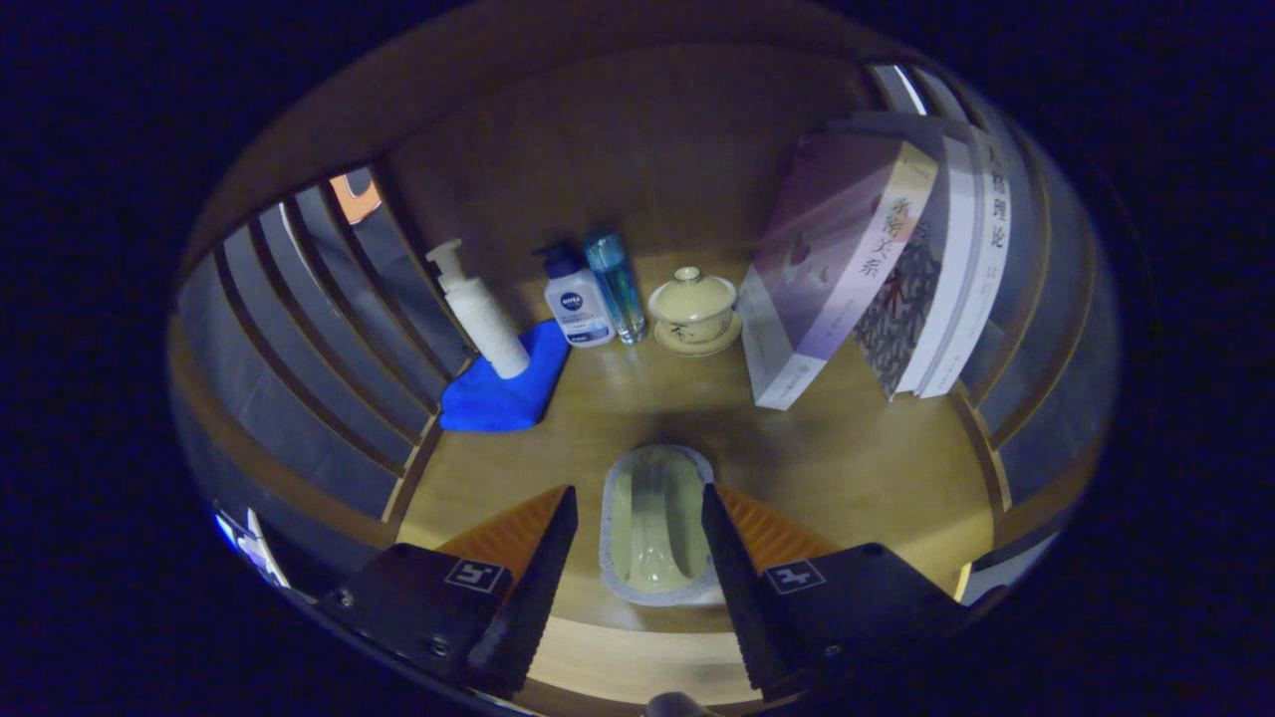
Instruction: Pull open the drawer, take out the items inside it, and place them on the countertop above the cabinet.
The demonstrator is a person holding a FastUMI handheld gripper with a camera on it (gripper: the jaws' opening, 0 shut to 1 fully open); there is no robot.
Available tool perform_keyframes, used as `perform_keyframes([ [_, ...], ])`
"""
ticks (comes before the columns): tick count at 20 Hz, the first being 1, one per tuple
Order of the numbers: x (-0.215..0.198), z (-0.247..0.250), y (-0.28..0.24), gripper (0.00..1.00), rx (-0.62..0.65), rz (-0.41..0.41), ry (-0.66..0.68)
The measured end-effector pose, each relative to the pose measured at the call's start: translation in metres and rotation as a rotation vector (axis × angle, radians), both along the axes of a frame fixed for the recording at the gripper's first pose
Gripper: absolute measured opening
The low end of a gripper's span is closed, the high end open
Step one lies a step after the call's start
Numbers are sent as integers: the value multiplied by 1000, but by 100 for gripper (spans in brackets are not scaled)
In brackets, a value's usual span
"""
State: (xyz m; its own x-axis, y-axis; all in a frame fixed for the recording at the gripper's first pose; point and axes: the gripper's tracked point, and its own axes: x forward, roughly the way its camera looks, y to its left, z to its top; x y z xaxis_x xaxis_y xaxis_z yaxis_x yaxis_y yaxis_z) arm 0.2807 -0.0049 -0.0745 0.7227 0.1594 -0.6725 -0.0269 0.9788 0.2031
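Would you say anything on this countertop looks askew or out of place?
Mildly: the books lean sideways rather than standing upright, and the pump bottle stands on the blue cloth. The small tray lies between the open gripper fingers, flat and unspilled.

countertop (857, 468): smooth wood, soft sheen | cloth (498, 393) at 10 o'clock: matt fabric | lidded cup (693, 309) at 12: glossy ceramic | books (877, 269) at 1: paper

We count one small oval dish (652, 526) between the gripper (637, 543) fingers, which stand apart around it, three bottles (578, 304), one lidded cup (692, 304) on one saucer (697, 342), one blue cloth (503, 393) and three leaning books (847, 269).
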Motion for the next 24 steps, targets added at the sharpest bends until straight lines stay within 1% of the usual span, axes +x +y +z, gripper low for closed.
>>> perform_keyframes([
  [2, -9, 10, -3, 80, -20, -12, -54],
  [4, -26, 22, -1, 80, -42, -6, -101],
  [7, -56, 37, 6, 81, -27, -10, -181],
  [8, -68, 37, 8, 84, -18, -5, -190],
  [9, -79, 38, 10, 93, -4, -8, -209],
  [10, -89, 40, 8, 100, -3, -12, -224],
  [13, -121, 49, 6, 100, -23, -10, -292],
  [19, -192, 74, 12, 100, -62, -15, -494],
  [22, -231, 76, 15, 100, -114, -20, -588],
  [24, -253, 69, 18, 100, -138, -24, -622],
])
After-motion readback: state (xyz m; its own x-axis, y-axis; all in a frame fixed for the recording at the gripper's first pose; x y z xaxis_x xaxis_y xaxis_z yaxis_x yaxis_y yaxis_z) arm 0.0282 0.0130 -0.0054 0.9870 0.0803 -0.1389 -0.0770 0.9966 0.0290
